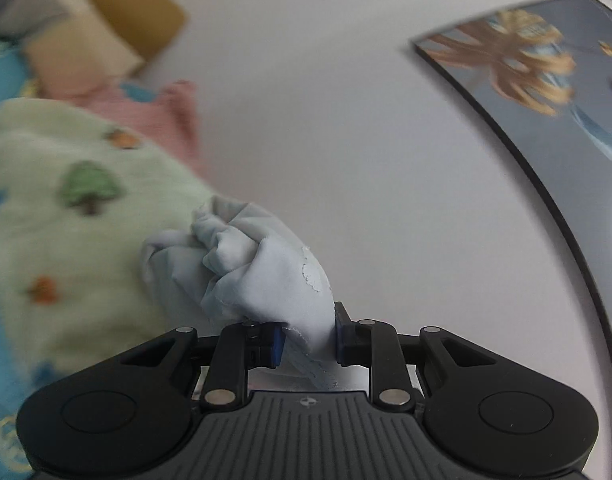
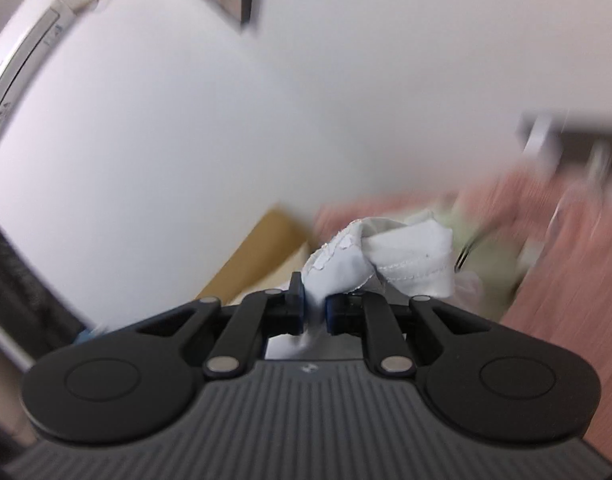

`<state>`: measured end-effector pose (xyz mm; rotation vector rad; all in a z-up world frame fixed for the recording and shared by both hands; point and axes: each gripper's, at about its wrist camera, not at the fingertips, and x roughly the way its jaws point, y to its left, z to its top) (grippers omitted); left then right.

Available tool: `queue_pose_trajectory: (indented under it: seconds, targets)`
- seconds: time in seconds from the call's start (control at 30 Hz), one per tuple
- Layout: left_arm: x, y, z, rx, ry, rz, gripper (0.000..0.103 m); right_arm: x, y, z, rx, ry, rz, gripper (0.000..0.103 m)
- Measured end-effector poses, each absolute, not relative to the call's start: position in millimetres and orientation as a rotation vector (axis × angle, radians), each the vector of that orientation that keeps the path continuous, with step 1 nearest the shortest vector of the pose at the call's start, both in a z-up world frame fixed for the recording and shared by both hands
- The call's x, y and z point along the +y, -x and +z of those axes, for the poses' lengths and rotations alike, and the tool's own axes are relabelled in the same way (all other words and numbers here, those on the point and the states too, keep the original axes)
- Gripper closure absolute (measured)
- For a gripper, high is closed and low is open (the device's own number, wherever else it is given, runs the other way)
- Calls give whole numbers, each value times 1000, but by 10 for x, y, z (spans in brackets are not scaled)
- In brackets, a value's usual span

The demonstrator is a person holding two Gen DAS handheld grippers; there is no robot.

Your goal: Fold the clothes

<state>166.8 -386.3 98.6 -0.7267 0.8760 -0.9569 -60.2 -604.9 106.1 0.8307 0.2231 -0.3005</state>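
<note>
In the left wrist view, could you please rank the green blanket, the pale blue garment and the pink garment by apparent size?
1. green blanket, though part runs out of frame
2. pale blue garment, bunched and nearest the camera, so it may look oversized
3. pink garment, partly hidden

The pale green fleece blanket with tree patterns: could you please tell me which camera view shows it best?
The left wrist view shows it best: the pale green fleece blanket with tree patterns fills its left side, with embroidered trees visible despite blur. The right wrist view shows only a smeared green patch behind the bunched light blue cloth, likely the same blanket.
</note>
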Motion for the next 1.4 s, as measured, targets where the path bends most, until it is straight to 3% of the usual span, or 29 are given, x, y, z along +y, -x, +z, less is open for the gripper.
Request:
queue_pose_trajectory:
  seconds: [0.13, 0.3, 0.5, 0.57, 0.67, 0.73, 0.8, 0.83, 0.9, 0.97, 1.4]
  targets:
    - [-4474, -1499, 535, 882, 581, -1033, 78, -6133, 867, 676, 273, -829, -383, 90]
    - [-4560, -1031, -322, 987, 366, -1065, 79, -6237, 1199, 194, 336, -825, -485, 90]
    - [-4400, -826, -541, 970, 227, -1064, 74, -6249, 1426, -200, 438, -788, -585, 88]
    - [-4389, -757, -460, 948, 173, -1033, 66, -6205, 1407, -151, 479, -771, -605, 87]
    - [-4418, -677, -278, 912, 87, -1015, 39, -6166, 1427, -24, 522, -758, -633, 84]
    - [-4325, -518, -70, 864, 37, -1003, 28, -6117, 1478, 113, 553, -734, -645, 69]
    - [-4161, -307, 198, 804, 4, -975, 16, -5973, 1616, 323, 533, -680, -635, 21]
    - [-4090, -223, 321, 775, -1, -978, 14, -5901, 1677, 427, 515, -651, -631, 15]
    - [-3941, -60, 554, 717, -9, -984, 4, -5760, 1797, 633, 481, -597, -619, 15]
    - [-3756, 112, 774, 648, -15, -970, 1, -5629, 1901, 816, 452, -560, -606, 15]
    - [-2541, 1390, 1530, 333, -82, -898, 0, -4628, 2701, 1278, 314, -359, -539, 15]
